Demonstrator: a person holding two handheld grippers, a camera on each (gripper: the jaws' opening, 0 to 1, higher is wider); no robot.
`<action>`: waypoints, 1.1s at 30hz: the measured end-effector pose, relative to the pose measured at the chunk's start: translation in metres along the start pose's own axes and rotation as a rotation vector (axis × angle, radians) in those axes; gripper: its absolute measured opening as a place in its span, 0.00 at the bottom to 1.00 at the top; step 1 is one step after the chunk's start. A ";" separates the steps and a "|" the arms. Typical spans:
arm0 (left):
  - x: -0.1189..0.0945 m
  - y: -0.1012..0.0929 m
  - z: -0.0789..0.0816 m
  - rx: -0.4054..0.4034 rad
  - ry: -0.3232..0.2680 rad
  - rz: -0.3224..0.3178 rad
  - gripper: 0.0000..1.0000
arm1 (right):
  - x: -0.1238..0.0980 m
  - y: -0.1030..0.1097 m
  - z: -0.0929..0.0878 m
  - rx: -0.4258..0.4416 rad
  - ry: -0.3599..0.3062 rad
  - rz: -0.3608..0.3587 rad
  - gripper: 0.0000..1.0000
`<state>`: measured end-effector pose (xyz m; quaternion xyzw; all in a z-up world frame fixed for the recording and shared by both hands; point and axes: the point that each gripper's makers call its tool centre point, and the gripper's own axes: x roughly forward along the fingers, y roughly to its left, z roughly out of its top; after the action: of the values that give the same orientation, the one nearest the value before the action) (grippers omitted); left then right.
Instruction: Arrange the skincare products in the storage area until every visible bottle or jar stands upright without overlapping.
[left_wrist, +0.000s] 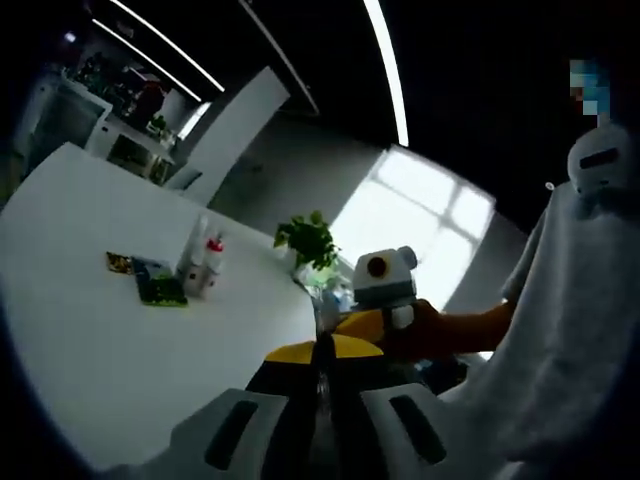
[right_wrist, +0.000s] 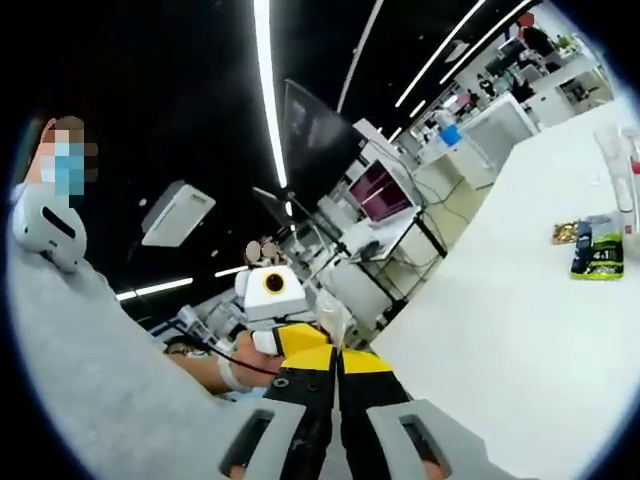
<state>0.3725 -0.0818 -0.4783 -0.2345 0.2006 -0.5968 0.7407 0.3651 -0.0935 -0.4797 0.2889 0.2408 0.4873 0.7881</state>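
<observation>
Two slim white bottles (left_wrist: 202, 260) stand upright, close together, on the white table (left_wrist: 90, 350), far from both grippers. One of these bottles (right_wrist: 621, 165) appears at the right edge of the right gripper view. My left gripper (left_wrist: 322, 352) is raised in front of the table edge with its jaws pressed together. My right gripper (right_wrist: 337, 358) is shut too, and the two grippers meet tip to tip. A small translucent thing (right_wrist: 334, 316) sits where the tips meet; I cannot tell whether either gripper holds it. The right gripper (left_wrist: 352, 322) comes in from the right in the left gripper view.
A green packet (left_wrist: 160, 291) and a small dark packet (left_wrist: 118, 262) lie flat beside the bottles. A potted plant (left_wrist: 309, 241) stands at the table's far edge. A person's grey sleeve (left_wrist: 570, 330) hangs close on the right. Desks and monitors (right_wrist: 380, 190) stand beyond the table.
</observation>
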 end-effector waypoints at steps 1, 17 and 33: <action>0.000 0.000 0.000 -0.003 -0.003 0.000 0.02 | -0.001 -0.001 0.002 0.003 -0.004 -0.002 0.00; -0.005 0.004 0.008 -0.055 -0.036 0.005 0.00 | 0.004 0.000 0.009 -0.016 -0.001 0.001 0.00; -0.008 0.008 0.014 -0.051 -0.068 0.018 0.01 | -0.002 -0.007 0.013 0.017 -0.009 -0.008 0.00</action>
<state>0.3852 -0.0713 -0.4717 -0.2719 0.1926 -0.5762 0.7463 0.3771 -0.1010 -0.4752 0.2970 0.2424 0.4807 0.7886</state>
